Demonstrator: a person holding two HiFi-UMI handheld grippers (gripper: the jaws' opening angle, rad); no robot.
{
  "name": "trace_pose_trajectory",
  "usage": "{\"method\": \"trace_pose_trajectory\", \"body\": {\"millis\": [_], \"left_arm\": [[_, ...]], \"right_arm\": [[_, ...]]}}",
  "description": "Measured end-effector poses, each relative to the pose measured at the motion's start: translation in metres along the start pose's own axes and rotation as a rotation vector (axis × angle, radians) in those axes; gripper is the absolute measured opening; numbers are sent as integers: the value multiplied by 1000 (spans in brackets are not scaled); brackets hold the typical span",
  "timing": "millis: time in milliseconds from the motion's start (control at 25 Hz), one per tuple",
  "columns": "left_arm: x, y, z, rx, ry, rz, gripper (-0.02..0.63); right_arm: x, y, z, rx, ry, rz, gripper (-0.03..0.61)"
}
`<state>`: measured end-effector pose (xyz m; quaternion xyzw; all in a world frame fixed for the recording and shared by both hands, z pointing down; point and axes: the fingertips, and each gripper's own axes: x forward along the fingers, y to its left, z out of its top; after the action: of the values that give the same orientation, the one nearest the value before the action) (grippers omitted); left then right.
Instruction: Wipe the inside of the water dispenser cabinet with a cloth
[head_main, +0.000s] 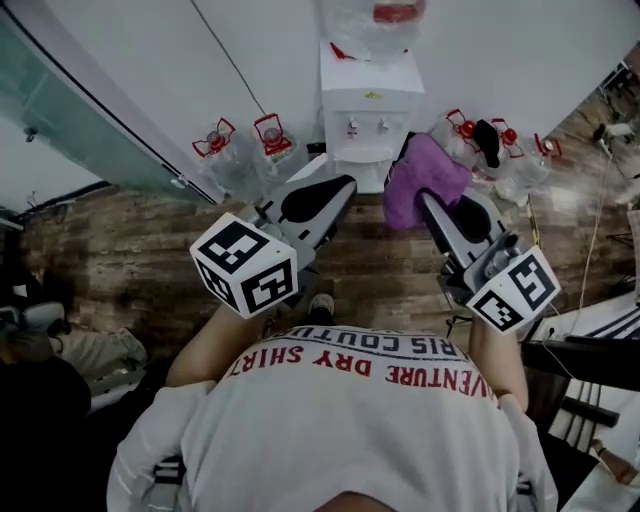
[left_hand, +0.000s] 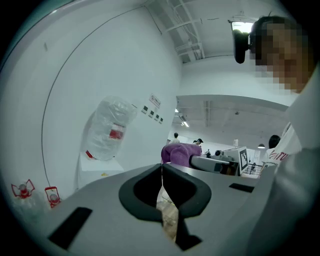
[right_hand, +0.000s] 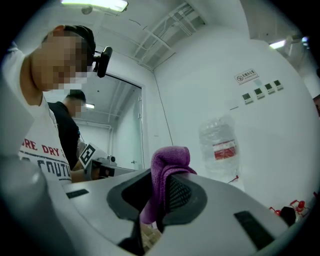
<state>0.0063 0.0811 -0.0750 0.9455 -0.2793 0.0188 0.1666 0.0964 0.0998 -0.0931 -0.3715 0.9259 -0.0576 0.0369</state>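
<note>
Standing over the water dispenser (head_main: 368, 105), which is sitting against the white wall on the wooden floor (head_main: 120, 230), with an inverted water bottle (right_hand: 220, 145) on top and empty jugs (head_main: 240, 150) at either side.

Judging progress: wiping is not yet under way. Nothing is touching the unit. The cabinet interior is not showing in any view, so I cannot tell whether its door is open. Remaining, by my reading: reaching the lower cabinet, getting inside it and wiping its surfaces.

Left tongs (left_hand: 161, 169) are pointing toward the dispenser, jaws pressed together at the tips and gripping nothing. Right tongs (right_hand: 162, 180) are clamping the purple cloth (right_hand: 169, 162), jaws closed down onto the fabric.

Cloth position: hanging in the air just before the dispenser, off to the right of its front and apart from it. It is bunched into a folded wad. Its long axis is running along the jaw slot, with the rounded bulk projecting past the jaw tips toward the dispenser and a thinner tail trailing back between the jaws.
</note>
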Motion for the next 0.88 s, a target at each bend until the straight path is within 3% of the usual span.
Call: {"method": "trace_pose_trajectory", "body": {"millis": [880], "left_arm": [[8,-42,-24,24,-18,52,28]], "right_arm": [[-48,0,-15,31,-38,25,63]]}}
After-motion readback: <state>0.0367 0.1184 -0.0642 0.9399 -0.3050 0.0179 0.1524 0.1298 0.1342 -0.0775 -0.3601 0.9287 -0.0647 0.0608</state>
